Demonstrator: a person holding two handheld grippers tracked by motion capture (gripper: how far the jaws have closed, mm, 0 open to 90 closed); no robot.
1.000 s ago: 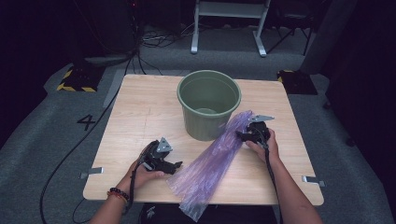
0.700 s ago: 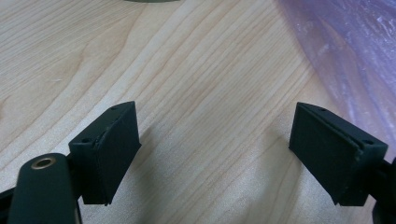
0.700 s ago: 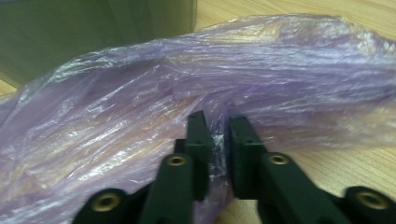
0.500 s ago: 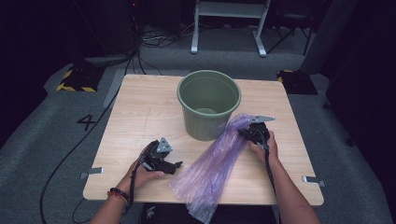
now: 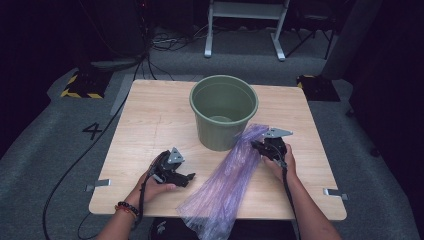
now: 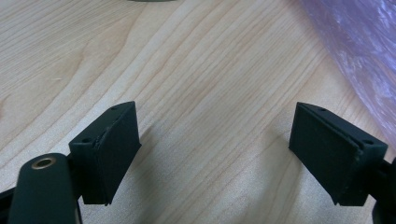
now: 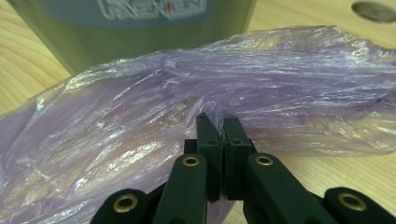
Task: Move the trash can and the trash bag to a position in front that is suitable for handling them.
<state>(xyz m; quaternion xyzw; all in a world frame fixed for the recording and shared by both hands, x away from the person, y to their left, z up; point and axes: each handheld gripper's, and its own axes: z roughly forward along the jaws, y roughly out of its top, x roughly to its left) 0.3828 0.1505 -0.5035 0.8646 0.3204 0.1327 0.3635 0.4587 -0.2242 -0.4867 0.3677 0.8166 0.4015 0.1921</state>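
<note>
— Two tongs in play? Where do you stand?

— Yes. My right tongs [image 7: 223, 122] are clamped on the thin crinkled purple plastic bag [image 5: 227, 182], pinching its end beside the round green plastic bucket [image 5: 223, 112]; the bag's far end hangs over the near edge of the pale wooden bench [image 5: 150, 117].

— And the left?

— My left tongs [image 6: 215, 140] stand wide, empty, low over the bench. I judge the grasp step done; next I need the left on the bag's mouth to spread it over the bucket.

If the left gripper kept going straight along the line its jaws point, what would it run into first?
Most likely the purple plastic bag. In the high view the left gripper points toward it across bare table, jaws open and empty. Its own view shows wood ahead and the bag at the right edge, so depth is uncertain.
</note>
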